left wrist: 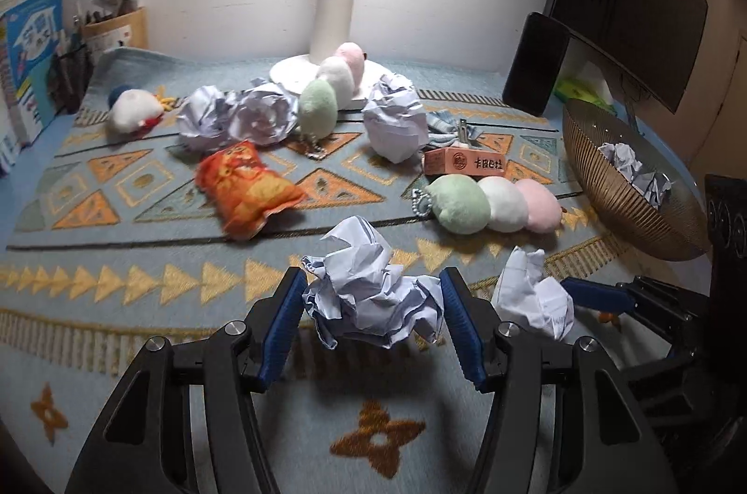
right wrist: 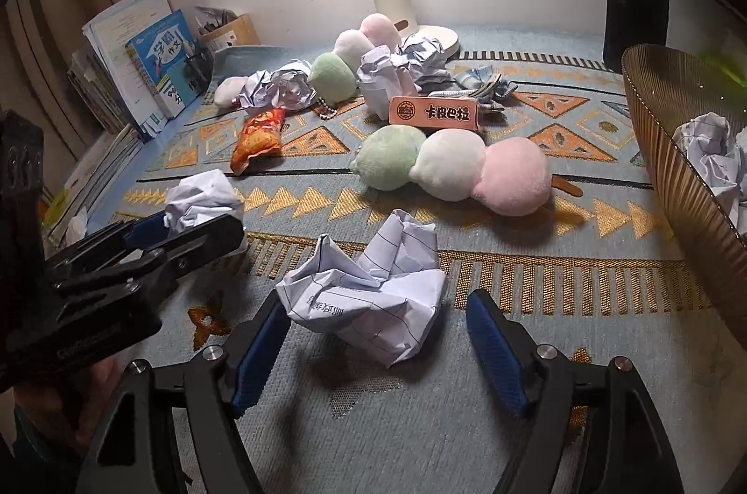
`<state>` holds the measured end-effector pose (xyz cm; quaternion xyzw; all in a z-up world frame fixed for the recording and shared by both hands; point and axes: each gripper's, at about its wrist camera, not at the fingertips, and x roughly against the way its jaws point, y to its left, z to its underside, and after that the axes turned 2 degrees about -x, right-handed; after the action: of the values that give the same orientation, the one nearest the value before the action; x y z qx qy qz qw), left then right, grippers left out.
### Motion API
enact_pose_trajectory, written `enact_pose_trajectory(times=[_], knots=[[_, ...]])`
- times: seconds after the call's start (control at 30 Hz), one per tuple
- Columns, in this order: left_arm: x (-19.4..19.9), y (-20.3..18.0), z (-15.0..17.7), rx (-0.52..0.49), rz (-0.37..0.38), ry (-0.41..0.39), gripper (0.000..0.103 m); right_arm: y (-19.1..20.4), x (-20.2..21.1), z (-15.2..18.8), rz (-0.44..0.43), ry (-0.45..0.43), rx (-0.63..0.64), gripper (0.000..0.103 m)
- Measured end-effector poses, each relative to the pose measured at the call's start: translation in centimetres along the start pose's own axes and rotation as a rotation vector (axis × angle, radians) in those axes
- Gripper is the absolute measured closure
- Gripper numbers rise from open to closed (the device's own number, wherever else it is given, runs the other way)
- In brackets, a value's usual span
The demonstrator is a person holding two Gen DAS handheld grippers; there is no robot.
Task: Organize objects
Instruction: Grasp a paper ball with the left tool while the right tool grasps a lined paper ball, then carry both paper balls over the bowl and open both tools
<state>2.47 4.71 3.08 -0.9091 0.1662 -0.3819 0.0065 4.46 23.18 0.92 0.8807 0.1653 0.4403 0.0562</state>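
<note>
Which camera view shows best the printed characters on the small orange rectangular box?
The right wrist view: the small orange rectangular box faces it squarely, so logo and characters are large and sharp. In the left wrist view the box is smaller, angled, its print harder to read.

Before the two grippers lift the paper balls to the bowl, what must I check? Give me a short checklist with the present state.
1. Left gripper around its paper ball: ok, a pad on each side.
2. Left grip firm: cannot tell.
3. Right gripper closed on the lined paper ball: not ok, jaws open, gap at the right pad.
4. Bowl has room: ok, only some paper inside.
5. Path to the bowl: ok, the three-ball plush lies farther back.
</note>
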Motion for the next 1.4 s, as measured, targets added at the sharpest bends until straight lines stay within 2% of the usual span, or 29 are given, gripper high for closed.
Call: enact_pose_trajectory(times=[0.13,0.27,0.37,0.4,0.47,0.7,0.87,0.93,0.97,1.07,1.17,1.27,1.4], knots=[[1.5,0.2,1.3,0.013,-0.022,-0.032,0.047,0.0,-0.1,0.0,-0.002,0.005,0.001,0.025],[1.3,0.4,1.5,0.02,-0.03,-0.043,0.047,-0.4,-0.2,-0.5,-0.032,0.02,-0.033,0.022],[1.5,0.2,1.7,0.01,-0.028,-0.058,0.047,-0.2,-0.3,-0.6,-0.017,0.02,-0.046,0.023],[1.6,0.1,1.7,0.006,-0.025,-0.062,0.047,0.1,-0.3,-0.5,0.007,0.017,-0.034,0.025],[1.6,-0.1,1.8,-0.003,-0.032,-0.061,0.046,0.5,-0.3,-0.4,0.054,0.005,-0.01,0.047],[1.7,-0.3,1.8,-0.015,-0.032,-0.064,0.046,-0.4,1.5,-0.4,0.001,-0.055,-0.055,0.049],[2.1,-1.0,1.4,0.014,-0.059,-0.076,0.046,-1.3,7.1,-1.3,0.048,-0.155,-0.076,0.049],[2.6,-2.0,0.9,0.048,0.026,-0.079,0.046,-2.0,10.5,-2.0,0.085,-0.227,-0.075,0.049],[3.1,-3.0,0.4,0.038,0.04,-0.094,0.047,-2.5,12.3,-2.3,0.121,-0.261,-0.077,0.049],[5.4,-7.3,-1.7,-0.053,0.065,-0.179,0.046,-4.8,17.2,-3.1,0.226,-0.332,-0.106,0.049],[7.1,-11.2,-4.4,-0.103,0.145,-0.243,0.046,-8.2,21.2,-3.4,0.272,-0.383,-0.184,0.049],[7.1,-15.0,-6.8,-0.141,0.243,-0.252,0.046,-11.4,23.3,-2.3,0.284,-0.412,-0.25,0.049],[5.8,-19.1,-8.8,-0.173,0.325,-0.234,0.046,-14.3,24.0,-1.9,0.327,-0.394,-0.294,0.048]])
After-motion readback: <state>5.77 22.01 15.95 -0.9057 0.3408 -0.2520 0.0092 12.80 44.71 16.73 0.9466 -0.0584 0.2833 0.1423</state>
